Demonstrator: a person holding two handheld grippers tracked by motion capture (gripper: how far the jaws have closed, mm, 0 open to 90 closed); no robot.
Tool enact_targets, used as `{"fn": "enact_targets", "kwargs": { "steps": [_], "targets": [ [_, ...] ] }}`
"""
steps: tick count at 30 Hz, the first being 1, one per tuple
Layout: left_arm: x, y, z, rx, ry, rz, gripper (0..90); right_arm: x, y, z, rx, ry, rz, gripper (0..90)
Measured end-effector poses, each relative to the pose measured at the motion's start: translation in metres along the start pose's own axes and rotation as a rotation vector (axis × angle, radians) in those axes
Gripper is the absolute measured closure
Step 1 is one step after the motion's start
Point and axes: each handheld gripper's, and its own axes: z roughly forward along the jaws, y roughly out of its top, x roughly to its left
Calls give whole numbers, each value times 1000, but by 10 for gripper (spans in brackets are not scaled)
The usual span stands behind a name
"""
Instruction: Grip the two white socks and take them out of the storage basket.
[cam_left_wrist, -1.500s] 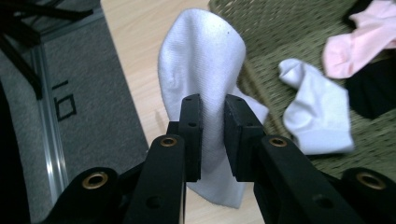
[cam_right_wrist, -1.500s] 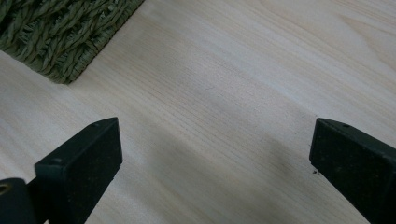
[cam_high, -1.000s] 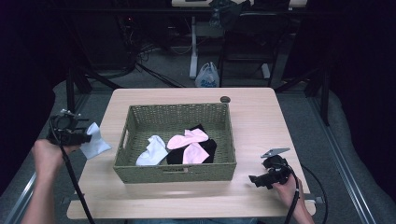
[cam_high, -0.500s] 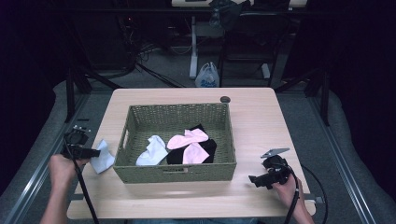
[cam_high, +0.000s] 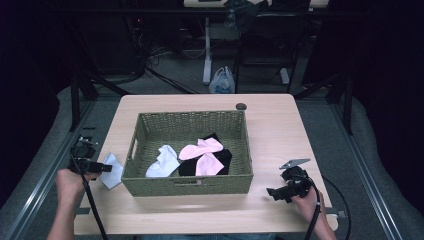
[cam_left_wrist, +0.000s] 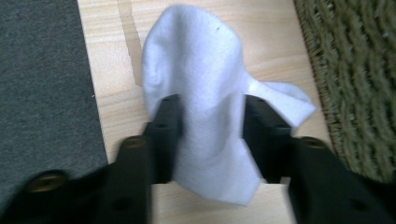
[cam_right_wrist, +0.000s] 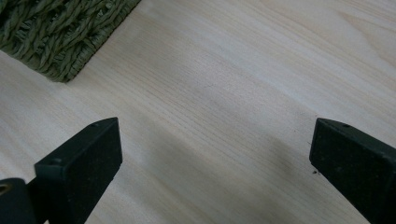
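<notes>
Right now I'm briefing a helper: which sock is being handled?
Left of the green woven basket, on the pale wooden table, lies a white sock between the left gripper jaws. Its fellow white sock lies inside the basket.

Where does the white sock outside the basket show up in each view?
High view: white sock at lower left, on the table beside the basket.
Left gripper view: sock at centre, between the jaws.
Right gripper view: not in it.
Shared landmark: the basket.
</notes>
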Motion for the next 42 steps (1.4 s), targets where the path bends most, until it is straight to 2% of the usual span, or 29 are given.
{"fn": "enact_targets", "kwargs": {
  "steps": [1,5,11,18,23,26,32,37,39,42],
  "targets": [
    [0,1,-2,-10,0,-6,451,-1,1,-2,24,-7,-16,22],
    [-4,5,-18,-42,-2,-2,336,0,1,-2,24,-4,-16,22],
    [-18,18,-55,-115,20,25,157,0,2,-3,26,-2,-19,22],
    [-43,35,-95,-179,41,82,78,1,2,-3,20,-6,-20,22],
    [-66,48,-113,-210,48,132,58,0,3,-2,25,-4,-25,22],
    [-79,58,-115,-210,43,163,52,1,3,-2,17,3,-21,22],
    [-105,77,-108,-201,29,218,31,0,3,-2,9,8,-16,21],
    [-124,91,-95,-182,25,260,27,-2,1,-6,29,-5,-23,21],
    [-131,96,-87,-169,22,277,26,-1,0,-6,7,3,2,20],
    [-138,102,-75,-151,13,286,24,0,1,-7,5,-4,-5,19]
  ]
}}
